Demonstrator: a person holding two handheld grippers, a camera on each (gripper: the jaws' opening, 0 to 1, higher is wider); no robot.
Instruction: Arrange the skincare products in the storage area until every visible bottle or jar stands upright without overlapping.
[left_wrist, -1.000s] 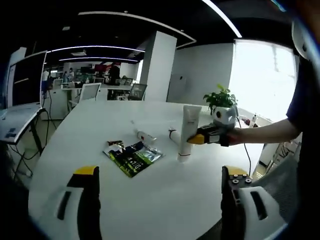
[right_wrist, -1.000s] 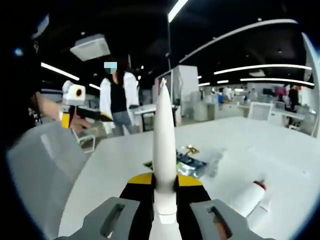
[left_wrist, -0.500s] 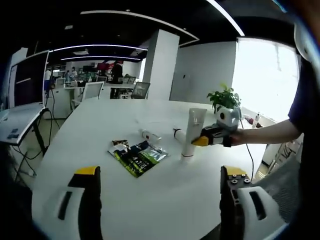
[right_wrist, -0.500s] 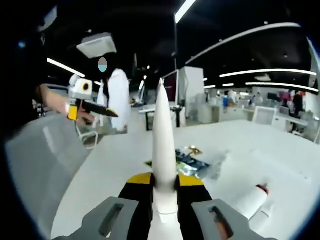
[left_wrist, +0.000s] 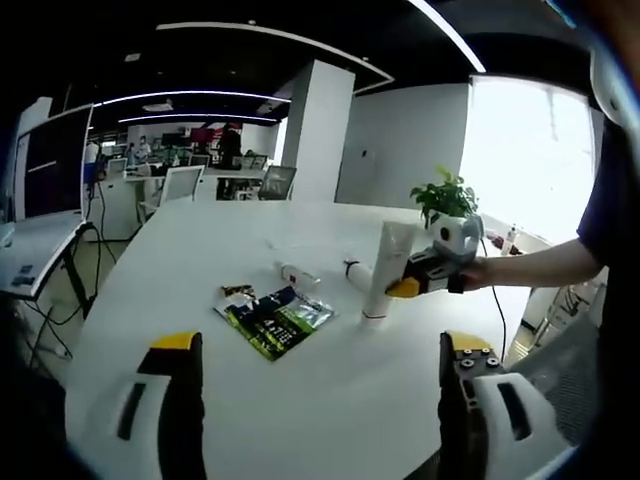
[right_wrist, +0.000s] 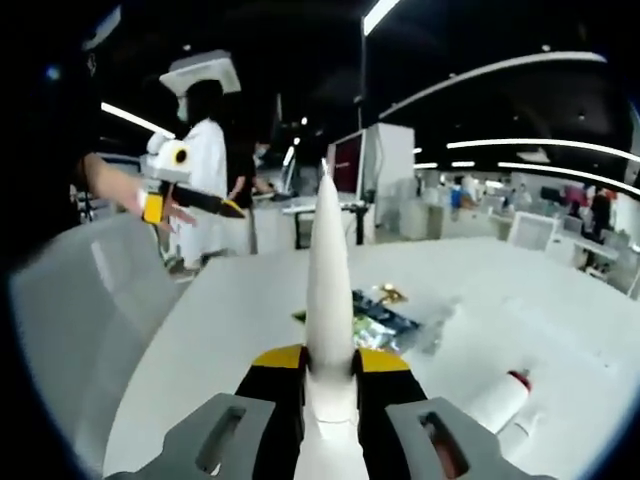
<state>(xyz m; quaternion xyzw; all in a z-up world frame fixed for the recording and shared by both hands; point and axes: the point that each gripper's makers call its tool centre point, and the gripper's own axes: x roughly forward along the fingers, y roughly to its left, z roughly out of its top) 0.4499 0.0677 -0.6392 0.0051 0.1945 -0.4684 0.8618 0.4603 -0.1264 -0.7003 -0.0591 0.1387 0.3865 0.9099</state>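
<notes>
Right now the right gripper (left_wrist: 405, 287) is clamping a pale squeeze tube (left_wrist: 383, 270) between its yellow-tipped jaws and standing it cap-down on the round white table (left_wrist: 320, 400); in the right gripper view the same squeeze tube (right_wrist: 330, 290) is rising edge-on between the closed jaws, tapering to a thin crimped seam at the top. To finish this step well, I judge the tube should be settled flat on its cap, which looks to be touching the tabletop or very nearly so, and checked for lean before the jaws are eased apart slowly, since a soft, narrow-based tube is likely tipping easily if it is nudged on release. It is standing just beside a lying white bottle with a red band (left_wrist: 352, 270), and another small white bottle (left_wrist: 296, 275) is lying farther along, so both appear to be waiting to be stood up. A glossy green-and-black sachet (left_wrist: 272, 316) is lying flat near them, crinkled and reflective. Meanwhile the left gripper (left_wrist: 315, 400) is hanging back over the near table edge with its jaws spread wide and holding nothing. Smooth matte plastic is covering the tube and bottles.
</notes>
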